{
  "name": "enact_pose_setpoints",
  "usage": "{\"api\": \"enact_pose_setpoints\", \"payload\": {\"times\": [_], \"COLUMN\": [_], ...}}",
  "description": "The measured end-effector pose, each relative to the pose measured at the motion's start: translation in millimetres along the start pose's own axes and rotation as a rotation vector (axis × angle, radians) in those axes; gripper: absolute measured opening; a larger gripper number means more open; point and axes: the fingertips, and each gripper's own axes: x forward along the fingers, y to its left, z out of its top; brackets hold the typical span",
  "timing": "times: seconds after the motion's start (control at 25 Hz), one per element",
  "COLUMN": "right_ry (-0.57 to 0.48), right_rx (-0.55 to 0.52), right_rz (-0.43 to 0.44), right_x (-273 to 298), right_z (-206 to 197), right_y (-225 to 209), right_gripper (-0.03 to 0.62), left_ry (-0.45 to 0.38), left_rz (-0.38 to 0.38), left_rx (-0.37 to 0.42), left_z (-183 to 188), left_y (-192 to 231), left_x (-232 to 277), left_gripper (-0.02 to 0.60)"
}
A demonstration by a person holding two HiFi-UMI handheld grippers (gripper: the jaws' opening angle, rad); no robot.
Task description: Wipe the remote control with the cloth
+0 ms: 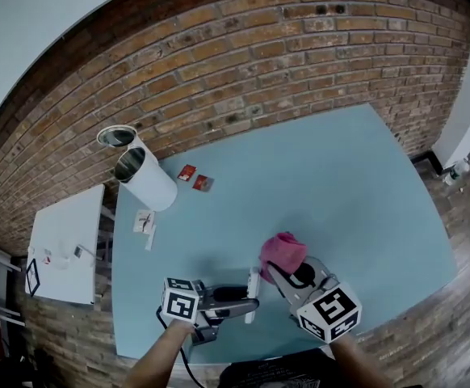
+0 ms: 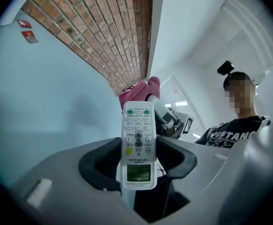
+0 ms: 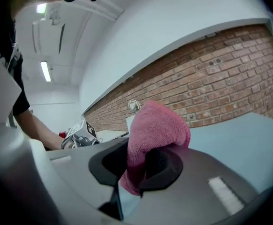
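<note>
Well, your left gripper (image 1: 248, 297) clamps the rigid, light, probably slippery remote control (image 2: 138, 139) by its display end over the table's (image 1: 340, 184) 6 o'clock edge, while your right gripper (image 1: 282, 272) pinches the soft cloth (image 3: 155, 130) bunched at the remote's 2 o'clock.

Little can be read. The remote (image 2: 138, 139) has small print by its buttons and under its screen, too fine to make out. White capitals cross the person's black shirt (image 2: 230, 136), cut off, perhaps "USTANG". The left cube (image 1: 180, 299) and right cube (image 1: 329, 312) bear black-and-white square markers, no words.
</note>
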Motion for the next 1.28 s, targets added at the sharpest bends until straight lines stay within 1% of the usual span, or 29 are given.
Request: {"api": "enact_pose_setpoints", "payload": {"times": [0.12,0.24,0.32,0.48,0.68,0.84,1.0,1.16,1.28], "right_ry": [-0.007,-0.005,0.006,0.016,0.041,0.055,0.061,0.054,0.041], "right_rx": [-0.135,-0.235,-0.279,-0.334,-0.376,-0.412,-0.404,-0.396,-0.370], "right_rz": [0.025,0.065,0.072,0.078,0.073,0.080,0.077,0.065,0.057], "right_x": [10,19,21,22,27,31,35,36,35], "right_z": [20,22,25,27,32,24,22,22,23], "right_y": [29,57,71,92,117,134,149,156,157], "right_gripper": [0.063,0.063,0.063,0.063,0.063,0.063,0.063,0.063,0.063], "left_ry": [-0.070,-0.118,-0.132,-0.155,-0.224,-0.277,-0.331,-0.354,-0.381], "left_rz": [-0.108,-0.190,-0.223,-0.261,-0.305,-0.322,-0.355,-0.378,-0.406], "left_rx": [-0.060,-0.106,-0.125,-0.145,-0.151,-0.194,-0.210,-0.219,-0.228], "left_z": [6,8,7,3,10,11,19,23,28], "left_y": [-16,-27,-30,-36,-43,-40,-43,-44,-46], "left_x": [-12,-23,-29,-46,-65,-80,-92,-97,-99], "left_gripper": [0.235,0.235,0.235,0.235,0.235,0.235,0.236,0.236,0.235]}}
